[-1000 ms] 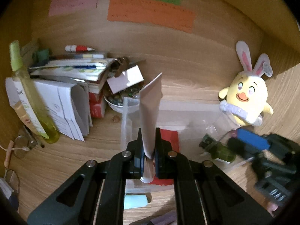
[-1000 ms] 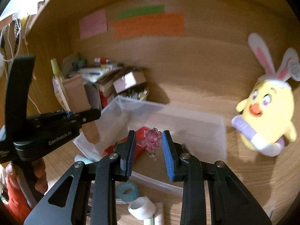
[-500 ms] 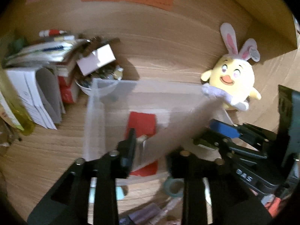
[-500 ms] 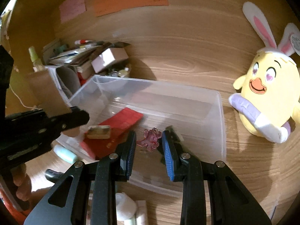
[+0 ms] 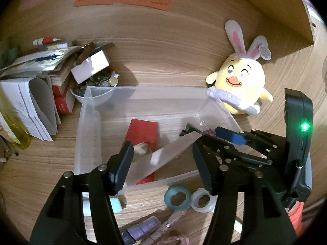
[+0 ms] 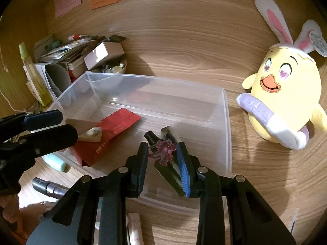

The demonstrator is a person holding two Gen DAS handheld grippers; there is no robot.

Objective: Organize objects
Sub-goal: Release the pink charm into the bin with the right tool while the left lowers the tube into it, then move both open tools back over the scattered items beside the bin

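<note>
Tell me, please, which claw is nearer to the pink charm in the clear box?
Right. The right claw has the pink charm between its fingers over the clear box. The left claw hangs at the box's other end, jaws opening above a tan card.

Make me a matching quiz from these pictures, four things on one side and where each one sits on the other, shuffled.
Things:
1. red packet
2. teal tape roll
3. plush chick
4. pink charm

Places:
A. between the right gripper fingers
B. on the desk outside the clear bin, at its near wall
C. inside the bin
D. on the desk beyond the bin's right end

Pairs: 1-C, 2-B, 3-D, 4-A
</note>
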